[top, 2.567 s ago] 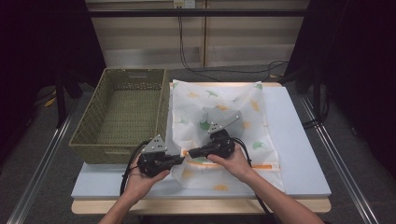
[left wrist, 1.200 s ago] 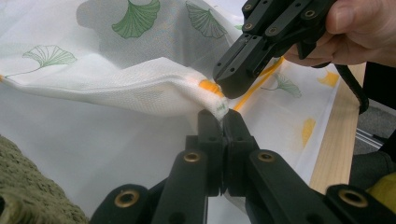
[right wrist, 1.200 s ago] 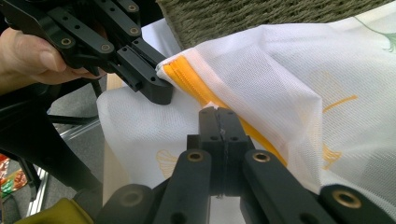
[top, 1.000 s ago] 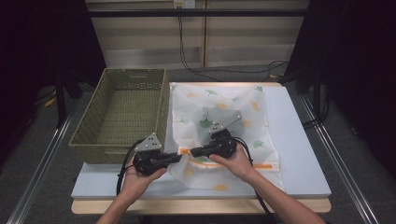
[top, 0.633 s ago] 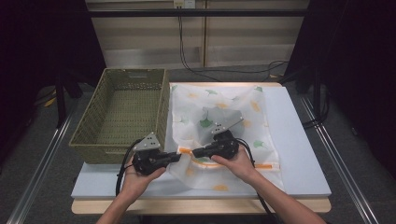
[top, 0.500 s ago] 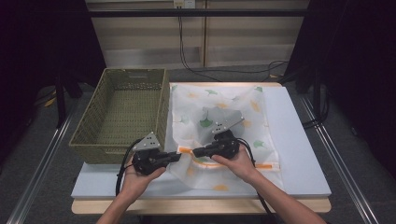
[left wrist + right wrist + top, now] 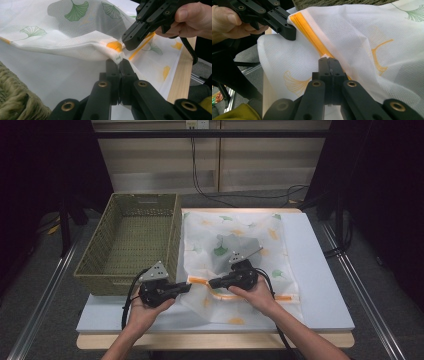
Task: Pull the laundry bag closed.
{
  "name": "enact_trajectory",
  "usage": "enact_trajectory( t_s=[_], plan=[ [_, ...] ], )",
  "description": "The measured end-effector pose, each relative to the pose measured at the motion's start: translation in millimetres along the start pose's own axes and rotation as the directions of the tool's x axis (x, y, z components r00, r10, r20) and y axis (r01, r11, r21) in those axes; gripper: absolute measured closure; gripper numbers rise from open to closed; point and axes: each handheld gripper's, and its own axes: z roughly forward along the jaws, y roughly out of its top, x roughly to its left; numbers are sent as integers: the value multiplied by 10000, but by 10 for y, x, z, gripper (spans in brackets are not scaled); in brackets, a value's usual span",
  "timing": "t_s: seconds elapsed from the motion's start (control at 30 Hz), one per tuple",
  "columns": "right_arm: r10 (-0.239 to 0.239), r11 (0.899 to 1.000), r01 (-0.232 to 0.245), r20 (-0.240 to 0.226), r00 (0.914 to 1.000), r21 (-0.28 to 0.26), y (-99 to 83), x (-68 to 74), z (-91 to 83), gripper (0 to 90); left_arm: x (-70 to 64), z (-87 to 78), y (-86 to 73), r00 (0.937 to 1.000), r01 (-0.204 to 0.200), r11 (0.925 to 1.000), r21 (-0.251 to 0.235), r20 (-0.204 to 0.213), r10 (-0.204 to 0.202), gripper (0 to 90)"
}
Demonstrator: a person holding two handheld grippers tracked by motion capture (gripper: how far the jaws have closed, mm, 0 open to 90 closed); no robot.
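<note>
Left gripper [image 7: 119, 61] and right gripper [image 7: 329, 60] pinch the mesh bag [image 7: 250, 232].

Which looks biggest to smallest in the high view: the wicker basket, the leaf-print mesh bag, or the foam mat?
1. foam mat, largest, under both others.
2. leaf-print mesh bag.
3. wicker basket.
Bag and basket look close in size, so that order is unsure.

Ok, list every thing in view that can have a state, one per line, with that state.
Mesh bag: lying flat on the table, near left corner lifted and bunched.
Orange zipper: looks closed; its end sits by the left claw.
Left claw: shut on the bag's corner.
Right claw: shut on the bag at the zipper.
Wicker basket: upright, nothing inside.
Dark item inside the bag: enclosed, seen through the mesh.
</note>
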Motion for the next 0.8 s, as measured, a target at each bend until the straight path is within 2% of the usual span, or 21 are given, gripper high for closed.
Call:
enact_trajectory(
  t_s=[0.1,0.17,0.47,0.8],
  plan=[
    [-4,10000,4,26,10000,12,-1,-2,0,900,5,-11,9,10000,-32,10000,57,-36,32,880],
    [50,10000,-50,10,10000,-10,-5,-10,-5,900,10,-10,8,9999,107,9999,-133,77,-106,880],
    [57,10000,-57,3,10000,-21,-2,-16,-20,900,5,-15,11,9999,70,9999,-121,116,-68,881],
    [48,10000,-49,195,9998,66,12,-12,-61,900,18,-29,14,10000,60,9999,-105,47,-60,881]
  ],
)
